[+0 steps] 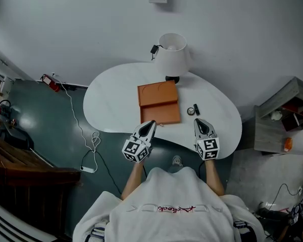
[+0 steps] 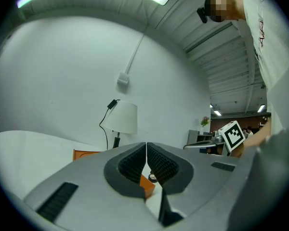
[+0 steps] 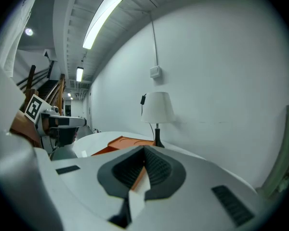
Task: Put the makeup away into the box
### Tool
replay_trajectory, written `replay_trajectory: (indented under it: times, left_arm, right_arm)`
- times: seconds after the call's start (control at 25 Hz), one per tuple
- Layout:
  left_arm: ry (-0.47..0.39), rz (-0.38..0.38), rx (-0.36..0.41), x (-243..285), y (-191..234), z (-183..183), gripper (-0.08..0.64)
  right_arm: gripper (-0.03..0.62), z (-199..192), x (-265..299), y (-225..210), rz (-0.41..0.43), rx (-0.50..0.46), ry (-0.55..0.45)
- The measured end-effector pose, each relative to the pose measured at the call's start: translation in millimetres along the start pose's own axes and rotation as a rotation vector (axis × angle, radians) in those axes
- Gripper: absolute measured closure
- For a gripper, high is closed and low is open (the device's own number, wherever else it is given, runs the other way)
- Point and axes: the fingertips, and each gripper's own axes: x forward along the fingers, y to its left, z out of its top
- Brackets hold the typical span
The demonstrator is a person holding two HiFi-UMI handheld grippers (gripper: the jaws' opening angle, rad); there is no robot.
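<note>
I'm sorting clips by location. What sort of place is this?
Probably an indoor workshop or lab corner staged as a room: a white table with a lamp and orange box, loose cables on the floor, strip lights overhead.

The counter [image 1: 111,100] is white. The box [image 1: 158,103] on it is orange. The lamp [image 1: 171,54] has a white shade and a black foot. The makeup [image 1: 196,109] beside the box is black. The left tool [image 1: 151,122] and the right tool [image 1: 197,121] are light grey with dark grey ribbed pads, and each bears a cube [image 1: 136,150] patterned with black-and-white square markers. The floor [image 1: 45,110] is dark teal, with a white cable [image 1: 81,130] across it. The wall [image 1: 91,24] is pale grey. The shirt [image 1: 166,195] is white with red lettering. The cabinet [image 1: 278,120] is grey.
</note>
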Motion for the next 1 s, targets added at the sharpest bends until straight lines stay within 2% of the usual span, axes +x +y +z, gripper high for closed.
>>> replay_trajectory:
  times: [0.4,0.68,1.0]
  left_arm:
    - [0.003,0.004,0.014,72,16,5,0.545]
    - [0.031,0.000,-0.003,81,19,-8,0.545]
    - [0.054,-0.020,-0.035,79,39,-18,0.545]
  right_arm:
    - [0.572,10,52,-58,0.013,0.000,0.001]
    - [0.572,-4,60,-71,0.003,0.014,0.031]
    - [0.572,-31,67,-72,-0.050,0.033,0.116]
